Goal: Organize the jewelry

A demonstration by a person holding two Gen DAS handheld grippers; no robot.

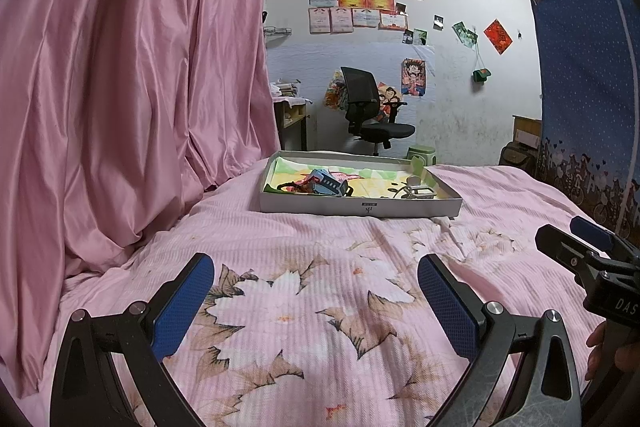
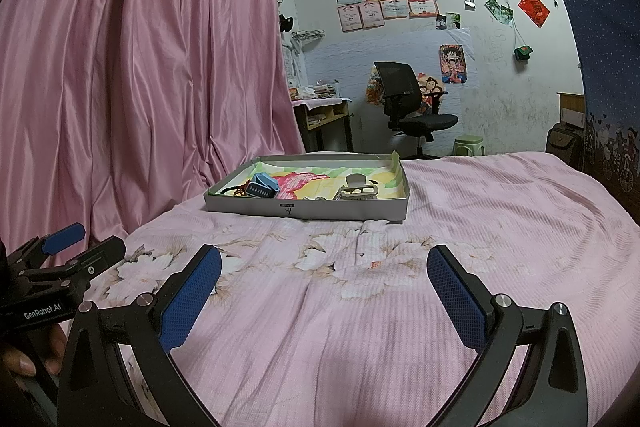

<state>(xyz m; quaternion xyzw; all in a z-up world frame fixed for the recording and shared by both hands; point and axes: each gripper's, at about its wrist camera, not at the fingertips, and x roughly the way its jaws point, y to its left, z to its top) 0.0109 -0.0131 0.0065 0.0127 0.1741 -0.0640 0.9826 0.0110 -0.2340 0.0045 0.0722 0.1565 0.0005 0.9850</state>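
Note:
A shallow grey box tray (image 1: 360, 207) (image 2: 308, 209) lies on the pink flowered bedspread ahead of both grippers. In it lie a blue hair clip (image 1: 328, 183) (image 2: 262, 185), a beige claw clip (image 1: 418, 191) (image 2: 358, 189) and a dark cord with red-brown beads (image 1: 294, 185) (image 2: 236, 191). My left gripper (image 1: 316, 283) is open and empty over the bedspread, well short of the tray. My right gripper (image 2: 324, 275) is open and empty too, beside it. Each gripper shows at the edge of the other's view: the right (image 1: 576, 239), the left (image 2: 80, 239).
A pink curtain (image 1: 132, 87) hangs along the left of the bed. A blue dotted cloth (image 1: 584, 99) hangs at the right. Beyond the bed stand a black office chair (image 1: 372, 111), a green stool (image 2: 470, 145) and a desk (image 2: 324, 119).

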